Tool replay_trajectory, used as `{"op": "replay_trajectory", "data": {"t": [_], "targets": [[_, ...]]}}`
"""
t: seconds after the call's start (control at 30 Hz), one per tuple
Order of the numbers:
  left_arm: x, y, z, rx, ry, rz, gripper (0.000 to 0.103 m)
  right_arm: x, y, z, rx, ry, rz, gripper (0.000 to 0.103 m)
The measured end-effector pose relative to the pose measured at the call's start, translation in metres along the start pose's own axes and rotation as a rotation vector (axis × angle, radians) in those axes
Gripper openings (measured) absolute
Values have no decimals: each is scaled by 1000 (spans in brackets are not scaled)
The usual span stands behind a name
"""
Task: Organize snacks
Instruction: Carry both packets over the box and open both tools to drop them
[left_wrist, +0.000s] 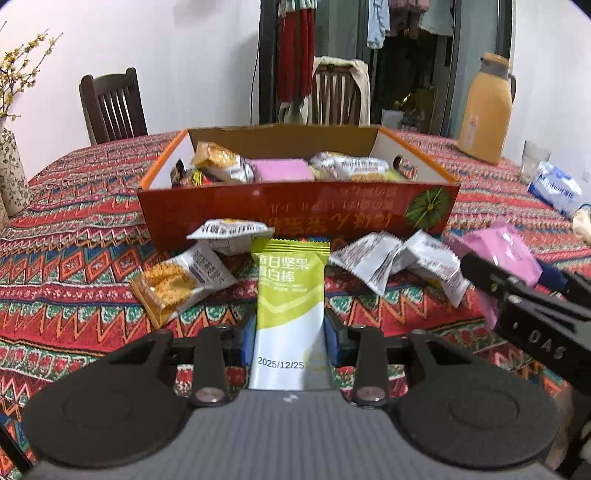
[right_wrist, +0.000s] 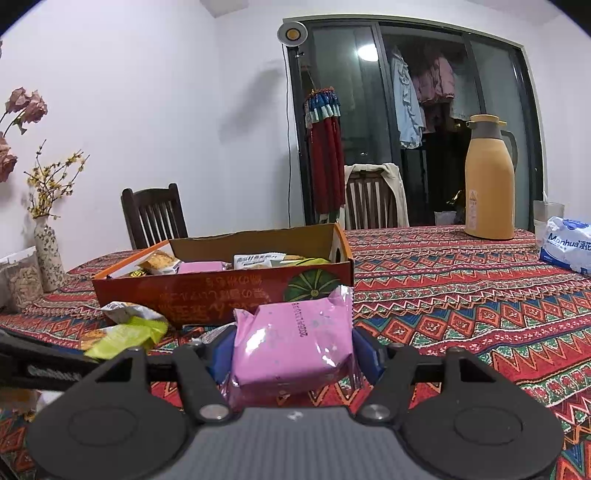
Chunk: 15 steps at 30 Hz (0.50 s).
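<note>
Patterned tablecloth (left_wrist: 92, 221): box (left_wrist: 295, 218) ahead w/ several snacks inside. Left gripper (left_wrist: 290, 332) clamps green bar (left_wrist: 290, 295); right gripper (right_wrist: 291, 354) grips pink pack (right_wrist: 295, 339). Approx. four packets (left_wrist: 388, 262) left loose betw. claws & box.

Two low wrist views close behind the snack box (left_wrist: 295, 206) (shared), facing the far wall.

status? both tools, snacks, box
Left tool shut on green bar. Right tool shut on pink pack. Box ahead, open; loose packets before it.
</note>
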<state>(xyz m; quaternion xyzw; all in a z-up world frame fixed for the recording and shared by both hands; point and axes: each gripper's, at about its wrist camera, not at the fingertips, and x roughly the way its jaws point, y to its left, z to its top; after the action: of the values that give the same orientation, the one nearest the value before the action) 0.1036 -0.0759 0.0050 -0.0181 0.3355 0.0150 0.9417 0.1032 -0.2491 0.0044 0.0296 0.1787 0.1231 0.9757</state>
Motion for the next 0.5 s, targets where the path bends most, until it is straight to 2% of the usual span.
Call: {"op": "replay_trajectory", "data": {"t": [0.5], "targets": [[-43, 7, 52, -32, -191, -61, 37, -8, 18, 36, -37, -77, -6, 66]]}}
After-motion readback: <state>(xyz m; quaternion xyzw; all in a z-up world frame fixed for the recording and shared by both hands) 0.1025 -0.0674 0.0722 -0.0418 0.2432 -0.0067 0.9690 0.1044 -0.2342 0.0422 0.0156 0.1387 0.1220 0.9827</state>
